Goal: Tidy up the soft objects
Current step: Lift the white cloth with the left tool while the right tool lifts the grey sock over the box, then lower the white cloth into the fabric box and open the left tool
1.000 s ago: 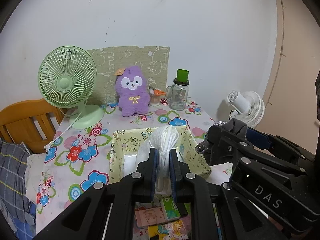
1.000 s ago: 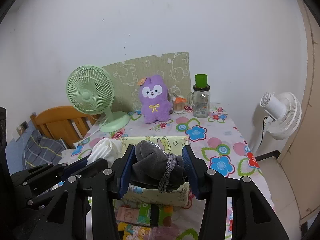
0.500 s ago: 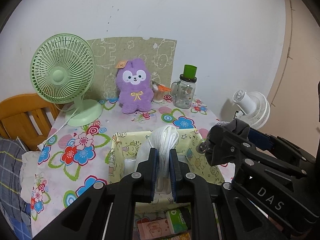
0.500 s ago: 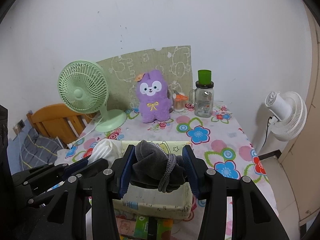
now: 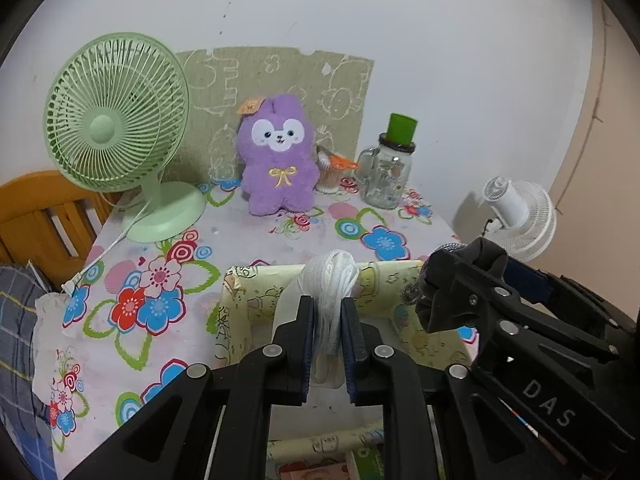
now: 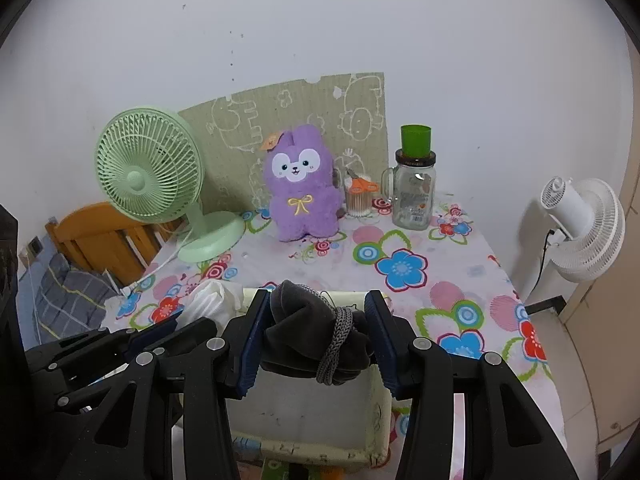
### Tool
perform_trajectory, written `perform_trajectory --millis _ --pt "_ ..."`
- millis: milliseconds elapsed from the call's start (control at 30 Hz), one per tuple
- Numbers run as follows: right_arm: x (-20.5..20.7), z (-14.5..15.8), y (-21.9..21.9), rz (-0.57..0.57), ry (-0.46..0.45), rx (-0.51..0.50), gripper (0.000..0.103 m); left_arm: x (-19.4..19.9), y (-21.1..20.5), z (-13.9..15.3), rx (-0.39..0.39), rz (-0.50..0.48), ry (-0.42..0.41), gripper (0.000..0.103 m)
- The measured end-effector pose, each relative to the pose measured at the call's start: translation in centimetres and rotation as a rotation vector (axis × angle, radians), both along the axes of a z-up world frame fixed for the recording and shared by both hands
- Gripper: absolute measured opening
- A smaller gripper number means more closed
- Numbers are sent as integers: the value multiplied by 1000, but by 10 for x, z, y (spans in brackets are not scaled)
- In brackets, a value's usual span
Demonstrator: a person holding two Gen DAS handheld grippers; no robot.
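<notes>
My left gripper (image 5: 328, 320) is shut on a bundle of white cloth (image 5: 334, 284) and holds it over the pale yellow patterned fabric box (image 5: 384, 280). My right gripper (image 6: 318, 320) is shut on a dark grey rolled cloth (image 6: 308, 332) tied with a knitted band, held above the same box (image 6: 376, 408), whose white floor shows below. In the left wrist view the right gripper (image 5: 444, 292) is at the right. In the right wrist view the white cloth (image 6: 212, 300) is at the left. A purple plush toy (image 6: 302, 188) stands at the table's back.
A green desk fan (image 5: 120, 128) stands back left on the flowered tablecloth (image 6: 440, 276). A glass jar with a green cup on top (image 6: 414, 188) and a cup holding orange scissors (image 6: 360, 196) stand back right. A white fan (image 6: 580, 224) is beyond the right edge. A wooden bed frame (image 5: 40, 216) is left.
Both grippers have moved forward and lower over the box with their cloths still held. The table's back objects look nearer and larger.
</notes>
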State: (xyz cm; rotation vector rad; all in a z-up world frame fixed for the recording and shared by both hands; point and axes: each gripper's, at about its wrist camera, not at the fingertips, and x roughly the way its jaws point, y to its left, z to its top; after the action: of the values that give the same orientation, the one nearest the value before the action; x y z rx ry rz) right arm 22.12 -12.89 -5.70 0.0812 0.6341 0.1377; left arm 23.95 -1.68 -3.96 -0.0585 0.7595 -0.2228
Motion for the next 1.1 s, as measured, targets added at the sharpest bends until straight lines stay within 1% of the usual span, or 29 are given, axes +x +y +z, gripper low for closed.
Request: perform_trajectory --millis 233,333,433,467,600,667,733,767,800,833,900,933,967,1100 --pt "21 -15 6 21 36 -7 52 17 1 -17 15 22 43 12" --pt "30 -23 7 21 55 -6 52 23 1 -24 23 36 63 17" --pt "37 -30 7 16 69 -6 52 28 3 -31 38 51 78 26" --pt "41 -32 6 13 76 -4 52 29 4 -33 44 59 80 31" --pt "52 -41 6 8 100 -3 52 33 8 -39 58 82 91 40" --pt "56 -45 7 7 111 -5 52 35 9 -43 55 80 106 42" --pt "60 -49 7 6 120 -5 52 36 8 -46 55 71 121 49" --pt "60 -51 7 6 123 -3 52 36 7 -47 55 69 124 57" --pt "61 -52 7 7 130 -5 53 36 7 -48 56 67 124 62" --pt "63 -55 7 9 141 -8 54 36 6 -48 56 63 121 65" --pt "65 -57 8 5 154 -15 62 35 5 -47 59 59 118 73" --pt "66 -58 8 4 155 -16 70 35 5 -46 60 59 116 75" --pt "65 -58 9 1 156 -17 73 35 4 -46 60 58 116 76" --pt "63 -55 9 -8 144 -20 76 33 5 -44 55 52 118 80"
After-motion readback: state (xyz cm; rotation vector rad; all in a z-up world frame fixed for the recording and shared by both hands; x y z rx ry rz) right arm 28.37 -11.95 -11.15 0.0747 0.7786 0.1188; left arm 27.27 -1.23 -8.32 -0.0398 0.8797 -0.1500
